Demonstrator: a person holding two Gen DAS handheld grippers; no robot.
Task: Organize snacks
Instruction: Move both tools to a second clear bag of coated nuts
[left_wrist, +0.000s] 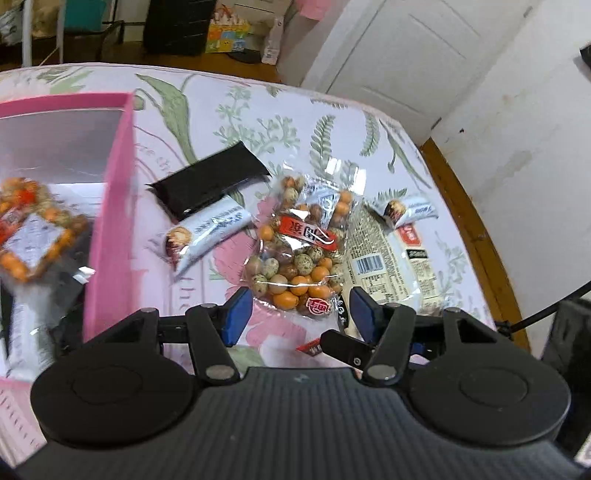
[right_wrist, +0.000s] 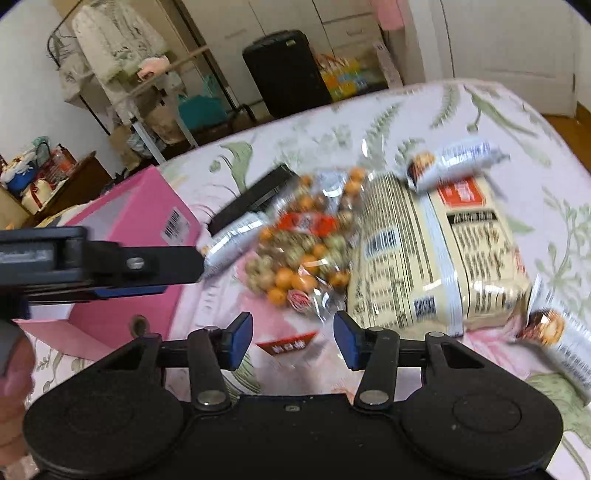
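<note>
The left hand-held gripper (left_wrist: 301, 314) hangs with fingers apart, empty, over the near end of a clear bag of coated nuts (left_wrist: 301, 251) on the flowered bed (left_wrist: 258, 107), long axis running away from it. The right hand-held gripper (right_wrist: 293, 341) (likewise spread and empty) alone shows the pink box's (right_wrist: 147, 206) barcoded outside; the left view shows snacks inside.

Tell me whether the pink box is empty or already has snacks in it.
Not empty. The left wrist view shows the pink box open-topped, with a clear nut bag lying inside.
</note>
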